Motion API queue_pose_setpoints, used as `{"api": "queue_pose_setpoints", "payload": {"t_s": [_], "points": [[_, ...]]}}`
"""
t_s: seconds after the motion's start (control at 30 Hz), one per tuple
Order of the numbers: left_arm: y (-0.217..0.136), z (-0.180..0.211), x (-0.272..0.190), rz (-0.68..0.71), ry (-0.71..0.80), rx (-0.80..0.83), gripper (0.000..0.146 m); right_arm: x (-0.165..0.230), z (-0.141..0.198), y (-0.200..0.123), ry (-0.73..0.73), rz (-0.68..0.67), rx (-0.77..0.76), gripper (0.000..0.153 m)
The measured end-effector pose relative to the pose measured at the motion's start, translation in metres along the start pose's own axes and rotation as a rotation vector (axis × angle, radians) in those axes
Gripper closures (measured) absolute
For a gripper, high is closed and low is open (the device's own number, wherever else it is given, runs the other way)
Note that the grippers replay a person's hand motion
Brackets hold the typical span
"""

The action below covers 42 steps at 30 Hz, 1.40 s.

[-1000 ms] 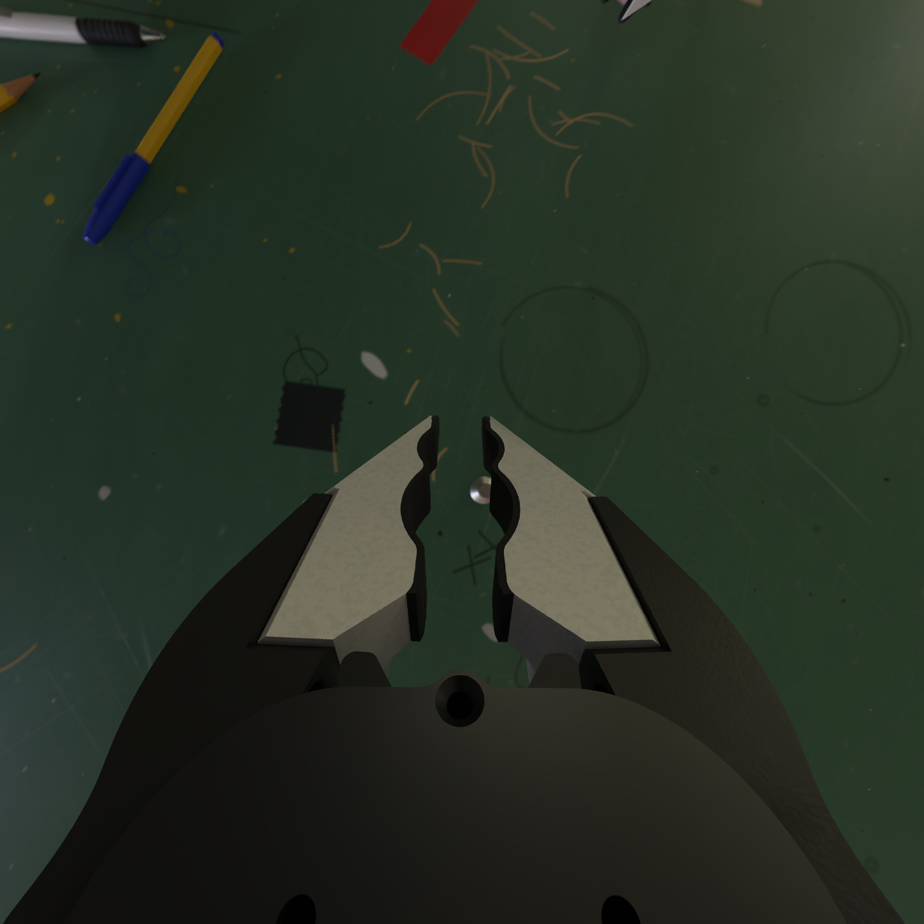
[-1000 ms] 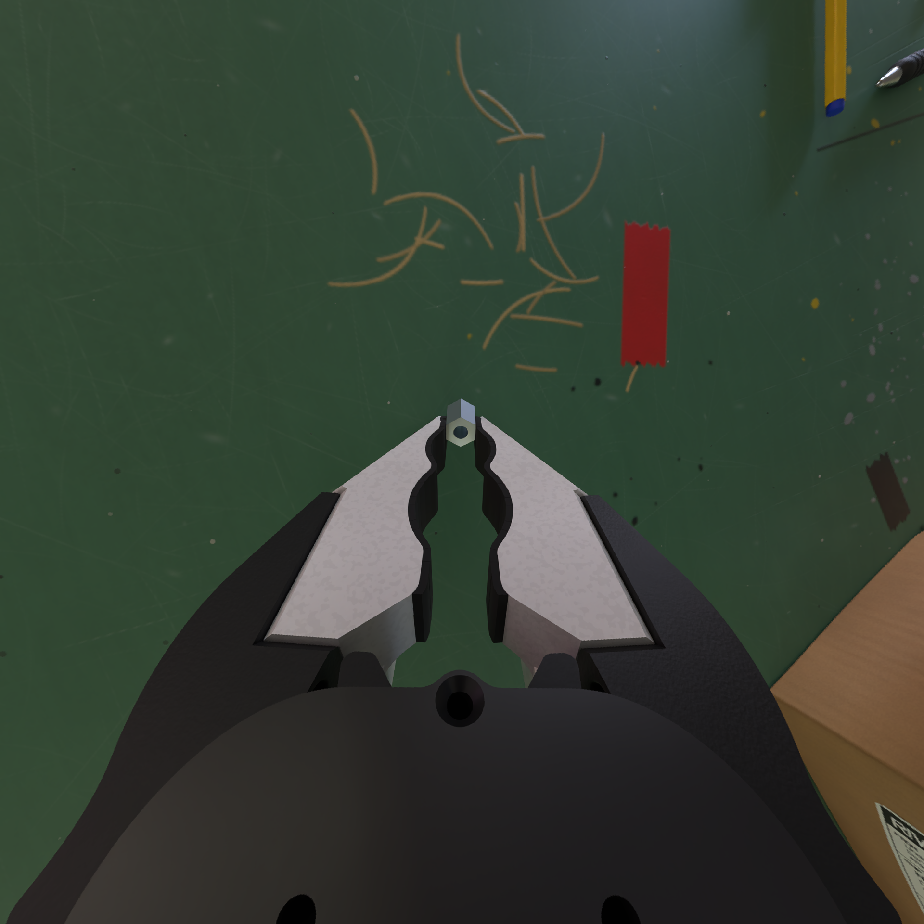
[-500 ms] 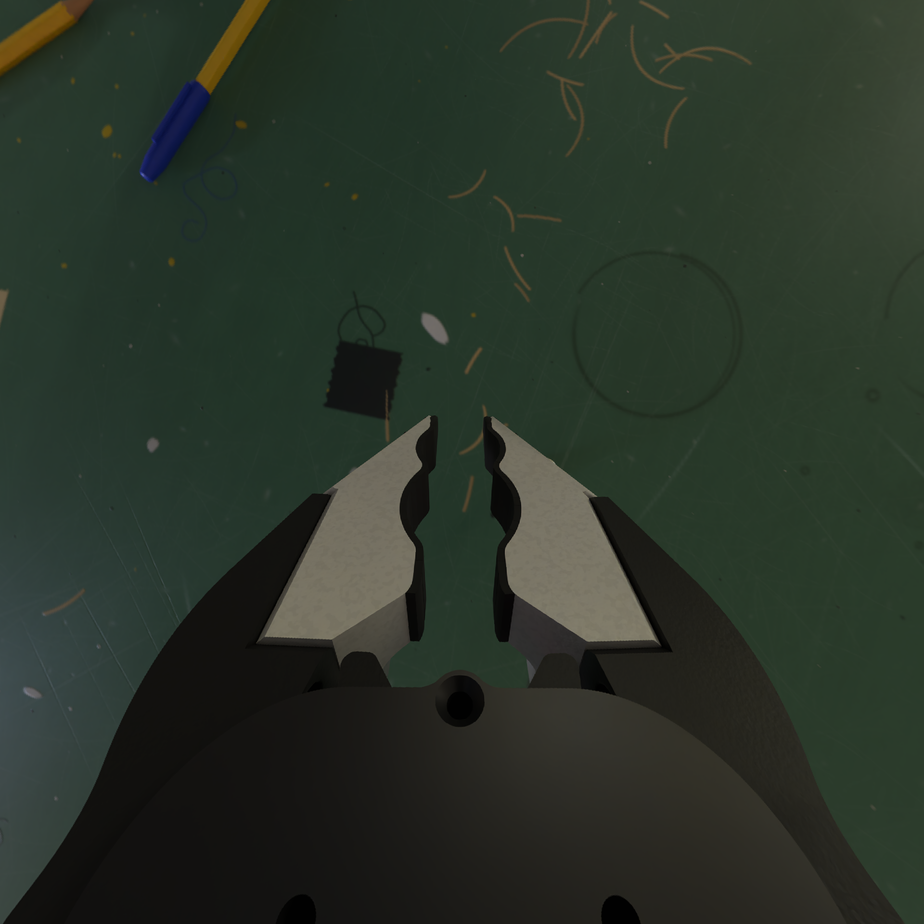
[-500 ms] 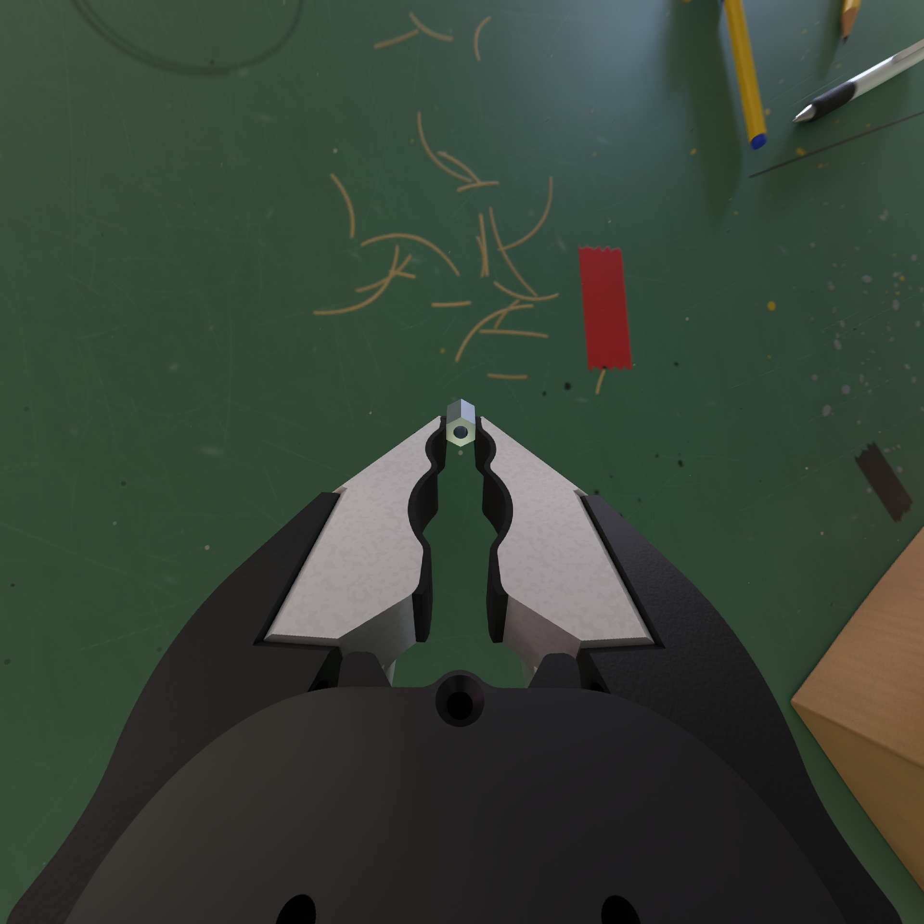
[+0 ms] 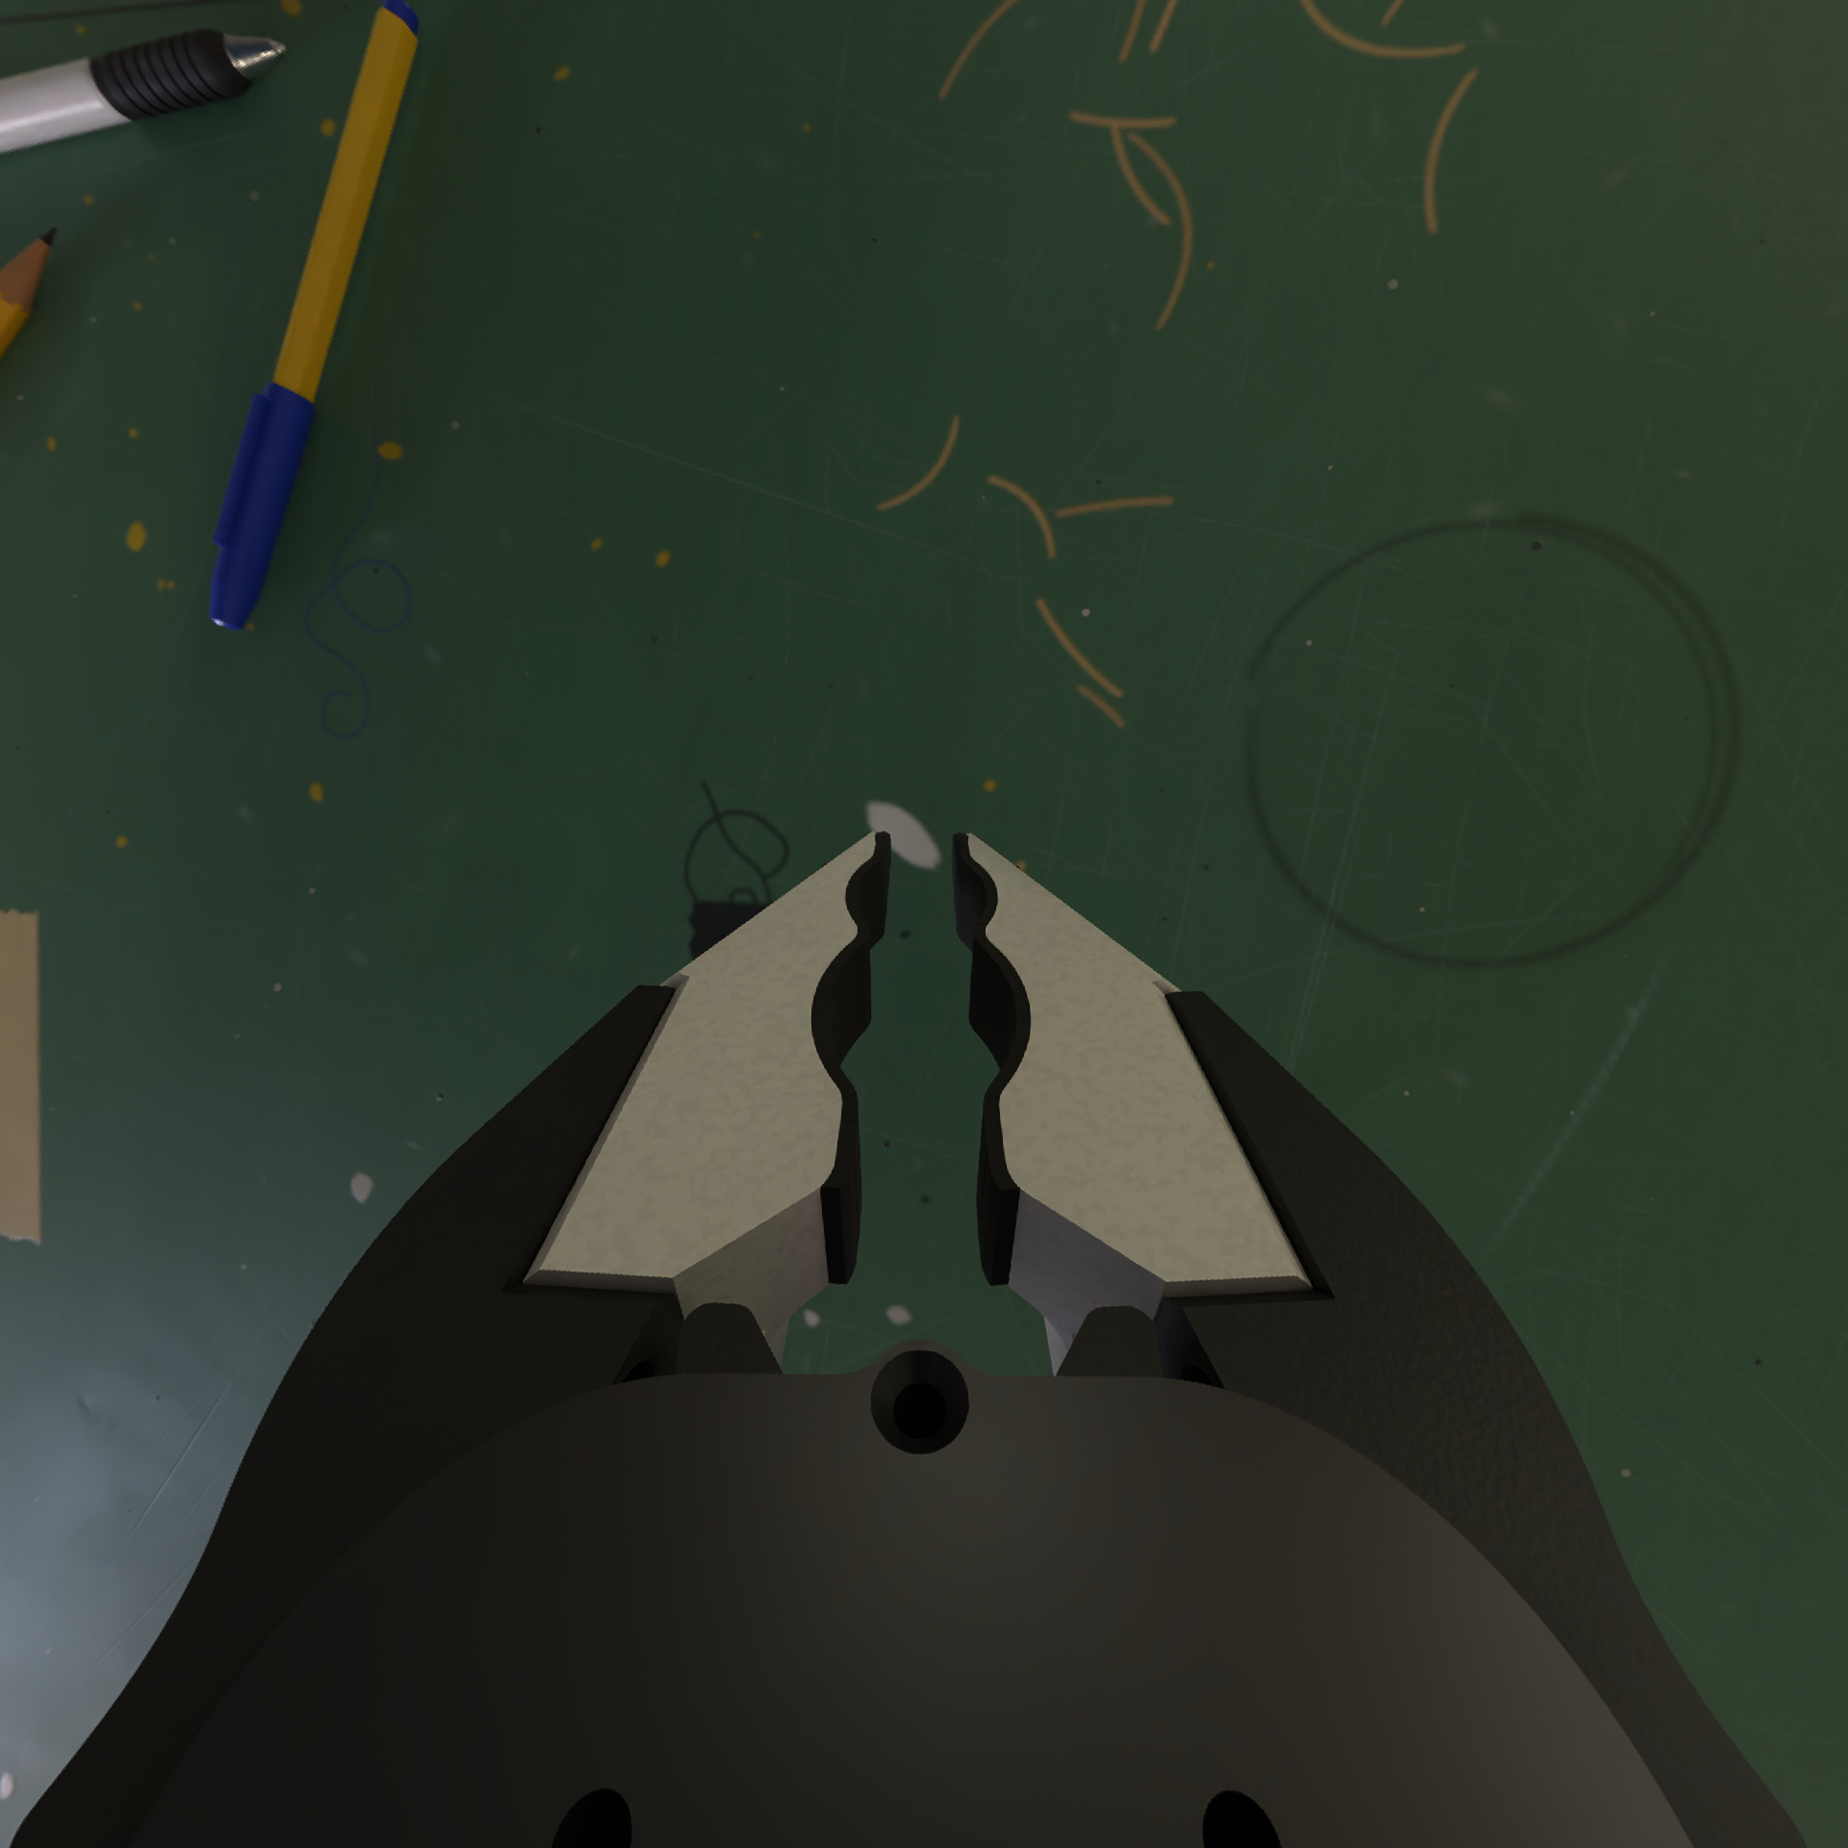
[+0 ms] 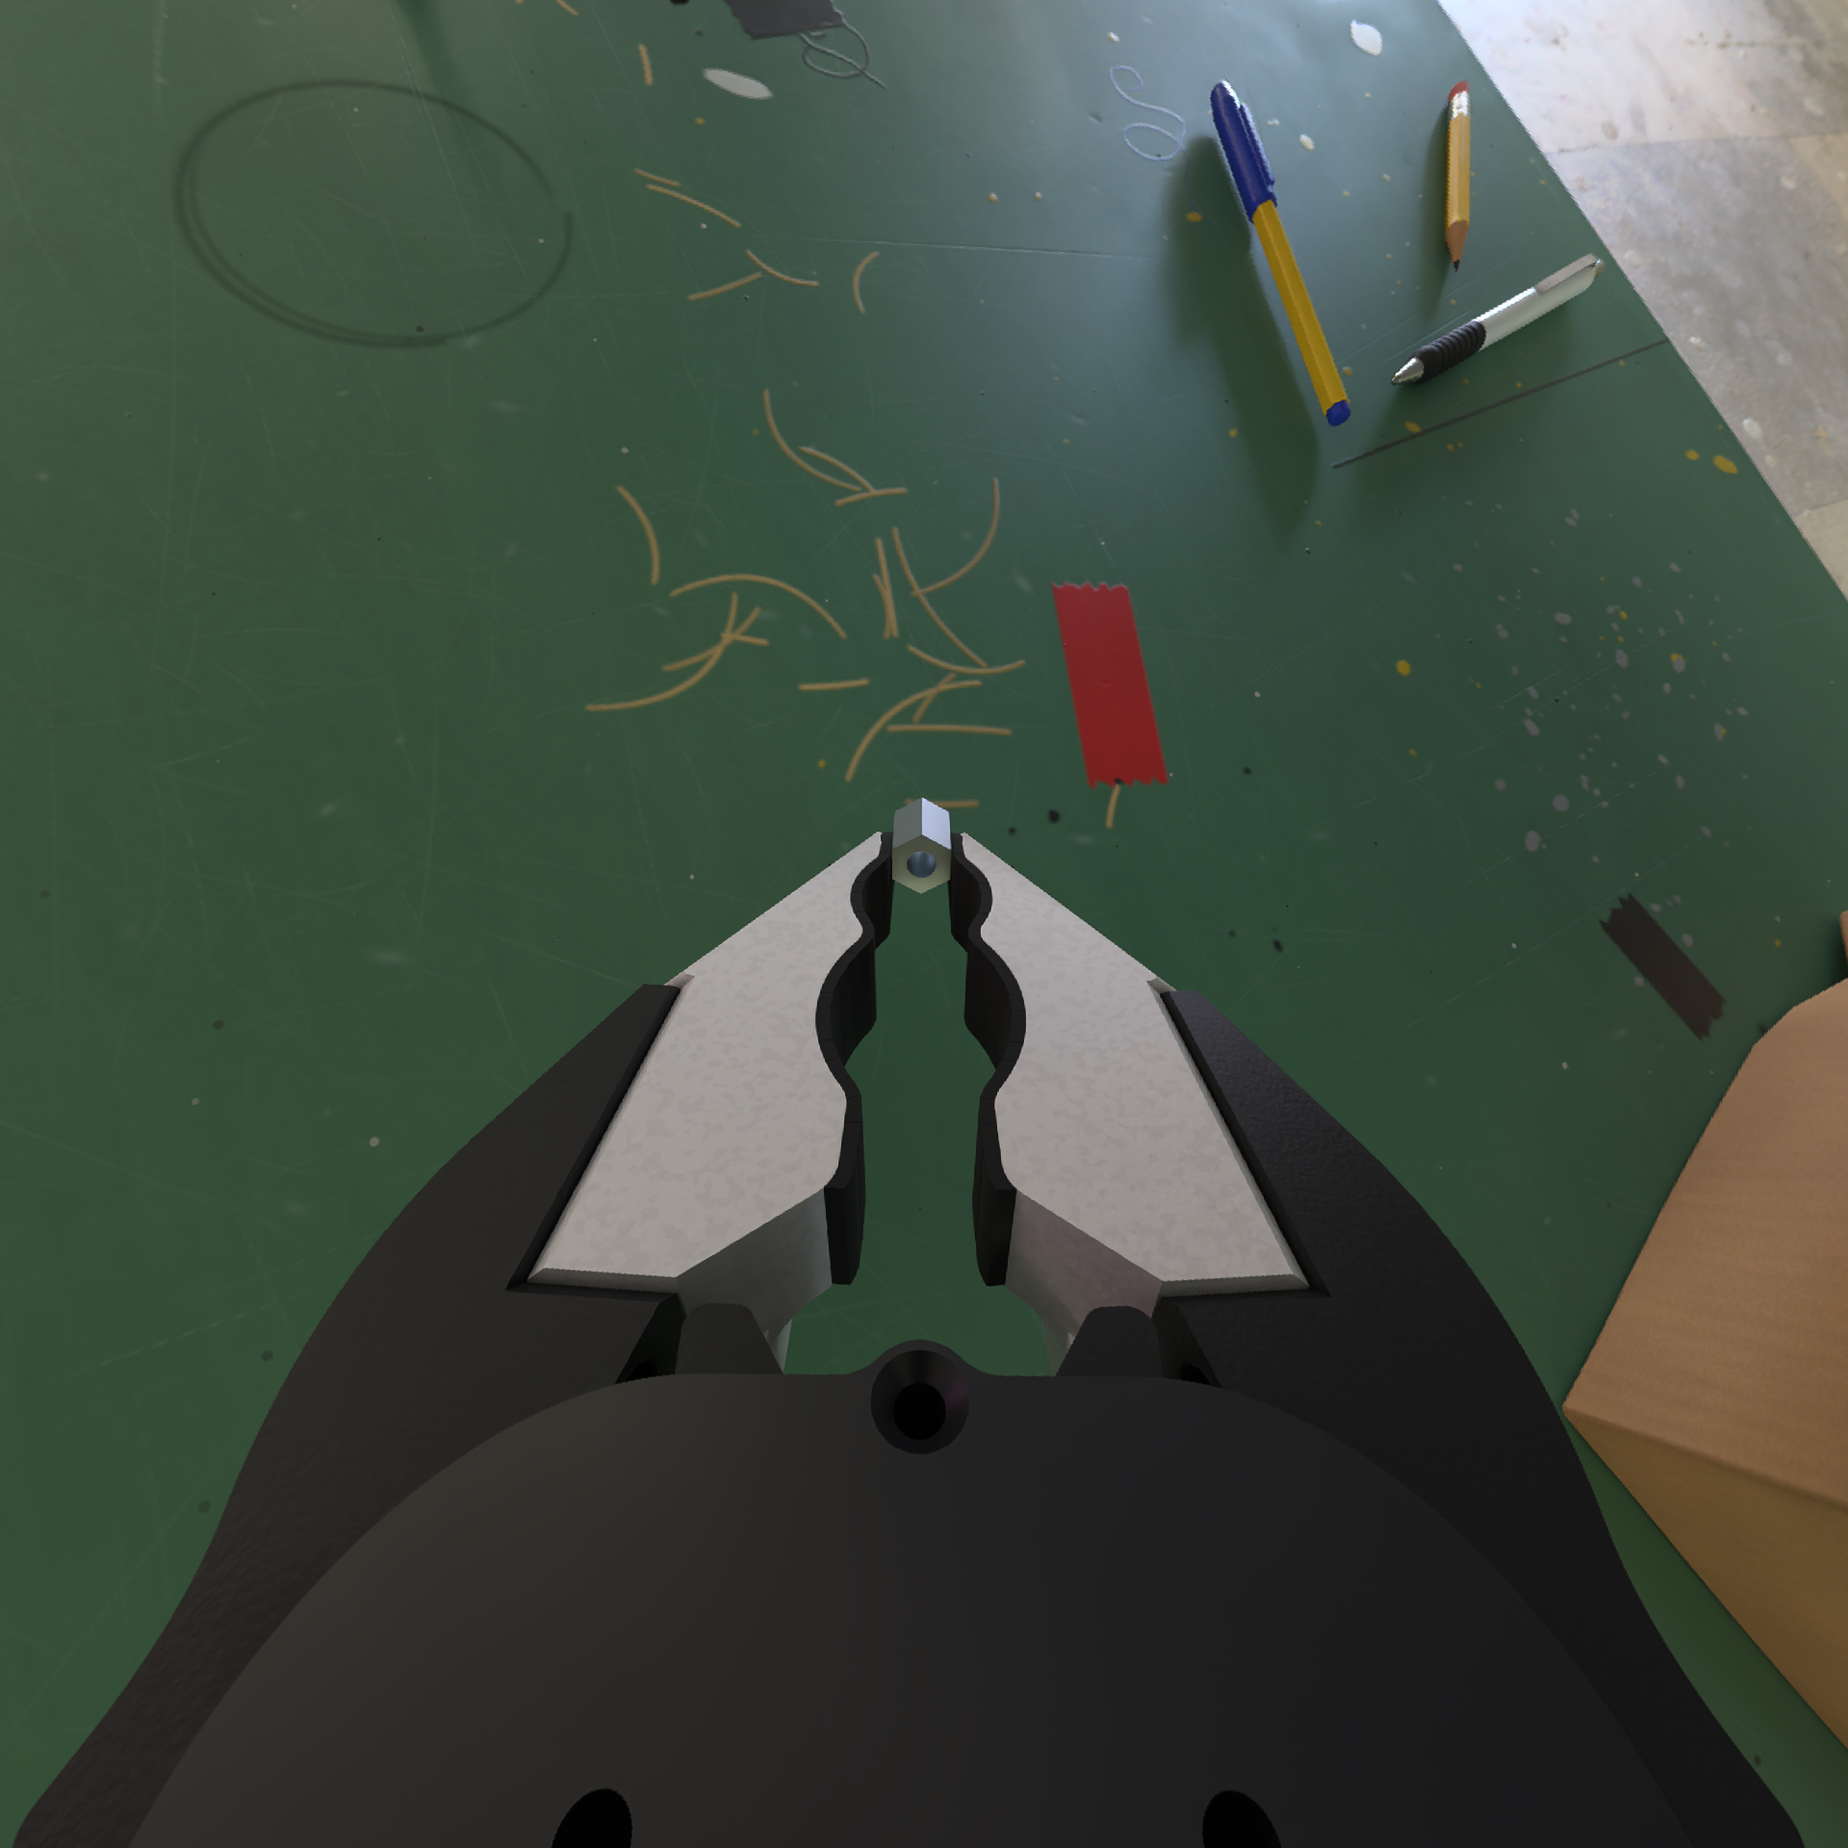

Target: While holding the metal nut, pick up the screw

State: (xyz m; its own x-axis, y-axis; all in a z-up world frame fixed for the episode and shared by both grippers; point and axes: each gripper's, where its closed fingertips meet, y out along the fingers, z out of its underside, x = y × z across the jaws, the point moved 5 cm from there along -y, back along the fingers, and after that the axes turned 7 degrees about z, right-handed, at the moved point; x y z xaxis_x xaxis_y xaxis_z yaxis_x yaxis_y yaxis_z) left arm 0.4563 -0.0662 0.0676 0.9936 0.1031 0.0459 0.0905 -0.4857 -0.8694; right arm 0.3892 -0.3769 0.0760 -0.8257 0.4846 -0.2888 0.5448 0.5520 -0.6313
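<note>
My right gripper (image 6: 920,862) is shut on the small silver hex metal nut (image 6: 920,848), pinched between its fingertips and held above the green mat (image 6: 400,700). My left gripper (image 5: 918,850) is open by a narrow gap with nothing between its fingers, low over the mat (image 5: 600,700) and next to a black tape square (image 5: 712,918). The screw shows in neither view; it may be hidden under my left gripper's fingers.
A blue-and-yellow pen (image 5: 300,340), a white pen (image 5: 120,85) and a pencil (image 5: 20,290) lie at far left; the same pen (image 6: 1280,260) shows in the right wrist view. There, red tape (image 6: 1108,685), a cardboard box (image 6: 1750,1300) and the table edge (image 6: 1700,300) lie right.
The left gripper moved across and closer to the mat; the shiny screw head seen between its fingers 1 s ago no longer shows. The right gripper pulled back with the nut.
</note>
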Motion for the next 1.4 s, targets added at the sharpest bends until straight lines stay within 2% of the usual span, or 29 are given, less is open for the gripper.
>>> {"api": "queue_pose_setpoints", "payload": {"t_s": [0.23, 0.57, 0.87, 1.03, 1.27, 1.4], "points": [[0.014, 0.004, 0.000, 0.043, -0.019, 0.003, 0.134, -0.003, 0.001, -0.002, 0.009, 0.009, -0.024, 0.143], [0.008, 0.018, -0.010, 0.097, -0.074, 0.019, 0.135, -0.004, 0.001, -0.002, 0.014, 0.006, -0.031, 0.143], [-0.023, 0.035, -0.015, 0.045, -0.123, 0.006, 0.132, -0.006, 0.002, -0.004, 0.019, 0.014, -0.049, 0.143], [-0.027, 0.041, -0.014, 0.001, -0.119, 0.015, 0.131, -0.007, 0.003, -0.004, 0.018, 0.023, -0.047, 0.143], [-0.016, 0.032, -0.011, 0.005, -0.088, -0.016, 0.133, -0.009, 0.002, -0.004, 0.021, 0.038, -0.055, 0.143], [-0.002, 0.023, -0.012, 0.018, -0.042, 0.022, 0.134, -0.009, 0.003, -0.004, 0.021, 0.038, -0.055, 0.143]]}}
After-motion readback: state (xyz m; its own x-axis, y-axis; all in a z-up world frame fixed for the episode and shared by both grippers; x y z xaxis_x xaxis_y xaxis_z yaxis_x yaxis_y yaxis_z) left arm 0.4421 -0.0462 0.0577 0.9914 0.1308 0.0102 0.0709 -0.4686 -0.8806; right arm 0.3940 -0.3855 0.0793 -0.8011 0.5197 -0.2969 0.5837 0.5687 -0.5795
